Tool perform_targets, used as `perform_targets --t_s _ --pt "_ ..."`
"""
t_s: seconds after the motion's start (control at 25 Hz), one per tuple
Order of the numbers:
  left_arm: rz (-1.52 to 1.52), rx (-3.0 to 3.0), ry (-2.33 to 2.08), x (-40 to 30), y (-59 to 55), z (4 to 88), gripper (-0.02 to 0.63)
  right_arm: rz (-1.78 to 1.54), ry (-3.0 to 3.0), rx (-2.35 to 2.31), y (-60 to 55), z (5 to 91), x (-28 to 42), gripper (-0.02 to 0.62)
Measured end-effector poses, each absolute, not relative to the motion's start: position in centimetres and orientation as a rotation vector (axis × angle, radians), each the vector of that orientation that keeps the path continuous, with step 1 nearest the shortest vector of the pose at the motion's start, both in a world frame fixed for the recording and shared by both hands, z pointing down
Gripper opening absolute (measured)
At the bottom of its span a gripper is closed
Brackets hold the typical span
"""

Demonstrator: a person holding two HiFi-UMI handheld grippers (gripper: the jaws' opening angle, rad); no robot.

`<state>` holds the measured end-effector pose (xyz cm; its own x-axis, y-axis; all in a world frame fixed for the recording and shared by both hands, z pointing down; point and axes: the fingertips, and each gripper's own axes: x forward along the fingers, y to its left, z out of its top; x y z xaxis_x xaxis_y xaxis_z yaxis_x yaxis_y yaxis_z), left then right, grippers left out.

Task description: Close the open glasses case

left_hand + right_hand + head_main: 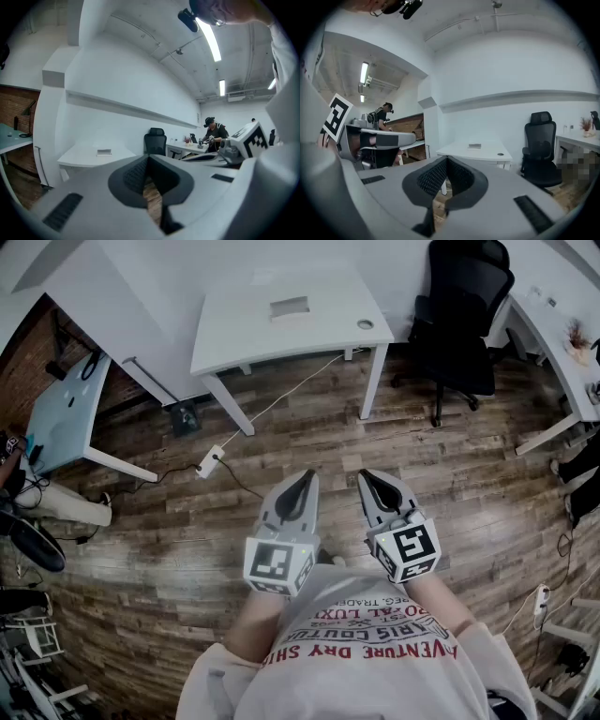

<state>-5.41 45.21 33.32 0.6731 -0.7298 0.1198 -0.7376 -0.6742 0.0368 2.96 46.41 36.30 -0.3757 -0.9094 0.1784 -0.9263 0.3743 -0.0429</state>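
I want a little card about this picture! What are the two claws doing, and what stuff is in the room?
Left gripper: shut, holding nothing, held over the wood floor
Right gripper: shut, holding nothing, close beside the left one
White desk: ahead, out of reach
Grey flat thing: lies on the desk; maybe the glasses case, too far to tell if open
Black chair: right of the desk
Job: not started yet
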Motion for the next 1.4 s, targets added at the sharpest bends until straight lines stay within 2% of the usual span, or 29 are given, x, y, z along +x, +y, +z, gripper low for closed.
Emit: perform_targets --t_s 0.44,0.88,1.4 --pt "0.134 2.754 -1.237 -5.6 44.7 34.3 0.005 0.218 -2.509 1.686 46.5 36.6 3.3 0.012" --pt "0.179 2.703 -1.234 -5.5 42.8 36.2 0.005 0.416 -2.479 1.714 44.9 39.6 4.5 0.012" --pt "0.158 2.651 -1.178 -5.0 31.5 37.7 0.005 0.449 -2.376 1.766 34.8 41.1 5.8 0.012"
